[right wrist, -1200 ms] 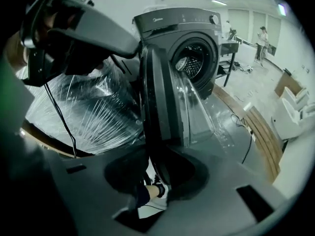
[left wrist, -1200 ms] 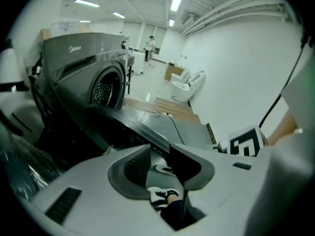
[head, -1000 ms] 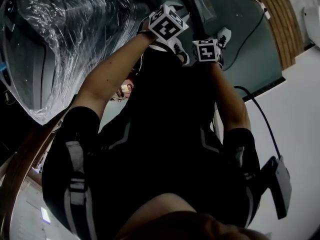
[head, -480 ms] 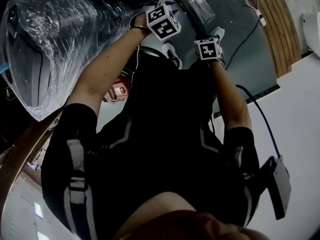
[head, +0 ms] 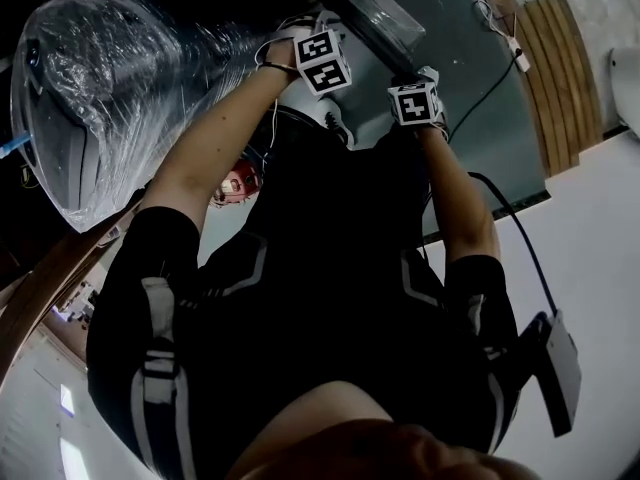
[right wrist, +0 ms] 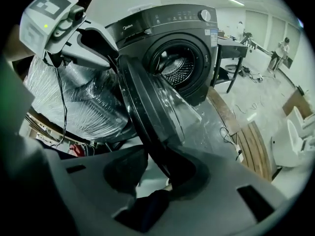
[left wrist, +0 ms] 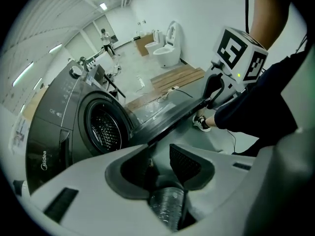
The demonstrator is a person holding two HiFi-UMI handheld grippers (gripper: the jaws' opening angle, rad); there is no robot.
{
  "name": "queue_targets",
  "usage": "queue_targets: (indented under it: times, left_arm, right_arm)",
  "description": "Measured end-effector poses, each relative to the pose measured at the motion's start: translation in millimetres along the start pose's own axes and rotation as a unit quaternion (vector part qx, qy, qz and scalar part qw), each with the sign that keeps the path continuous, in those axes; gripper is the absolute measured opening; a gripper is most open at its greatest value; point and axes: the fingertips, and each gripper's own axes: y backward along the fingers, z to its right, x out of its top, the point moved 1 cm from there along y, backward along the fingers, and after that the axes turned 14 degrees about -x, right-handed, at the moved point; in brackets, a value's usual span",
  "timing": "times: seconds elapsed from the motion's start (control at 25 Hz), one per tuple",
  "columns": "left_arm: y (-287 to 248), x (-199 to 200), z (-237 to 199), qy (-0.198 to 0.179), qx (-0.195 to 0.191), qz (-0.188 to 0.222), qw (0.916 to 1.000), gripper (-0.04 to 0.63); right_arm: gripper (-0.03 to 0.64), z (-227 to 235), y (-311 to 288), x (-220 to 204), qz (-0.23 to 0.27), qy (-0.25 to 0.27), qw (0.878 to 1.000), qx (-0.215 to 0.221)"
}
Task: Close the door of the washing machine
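2 jaw pairs apart at door (right wrist: 140,109) rim: right gripper (right wrist: 157,178) straddles rim, 1 jaw touching; left gripper (left wrist: 158,167) has rim at its mouth. Door swung well open from washing machine (right wrist: 170,21). Likely stiff, heavy, slick; push rim far from hinge.

In the head view, the door (head: 386,13) is cut off by the top edge.

At ten o'clock from me sits a big grey machine wrapped in shiny clear plastic (head: 110,98). Brown wooden planks (head: 560,58) lie on the floor at two o'clock. A thin black cable (head: 515,218) runs down to a flat grey box (head: 562,368) at four o'clock. Two white toilets (left wrist: 165,48) stand near the planks.
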Motion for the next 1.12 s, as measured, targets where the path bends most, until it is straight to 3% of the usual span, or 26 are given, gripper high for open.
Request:
queue_targets:
  times: [0.16, 0.28, 0.56, 0.8, 0.92, 1.12]
  left_arm:
    - [-4, 10, -14, 0.003, 0.007, -0.013, 0.9999, 0.123]
    - [-7, 21, -24, 0.001, 0.012, -0.016, 0.9998, 0.123]
    - [-10, 47, -51, 0.056, 0.022, -0.031, 0.9977, 0.123]
    - [-6, 63, -71, 0.070, 0.034, -0.045, 0.9959, 0.123]
    - [-7, 77, -82, 0.065, 0.040, -0.042, 0.9962, 0.123]
    - [-19, 88, -95, 0.028, 0.019, -0.064, 0.9973, 0.123]
  right_arm:
    - [0.120, 25, -4, 17, 0.004, 0.048, 0.999, 0.002]
    - [0.130, 53, -10, 33, 0.014, 0.049, 0.999, -0.010]
    - [0.140, 106, -23, 67, 0.017, 0.093, 0.995, -0.010]
    - [0.141, 127, -27, 92, 0.009, 0.131, 0.991, 0.013]
    - [0.140, 139, -34, 102, 0.004, 0.155, 0.988, 0.017]
    - [0.148, 158, -43, 117, 0.010, 0.151, 0.988, 0.015]
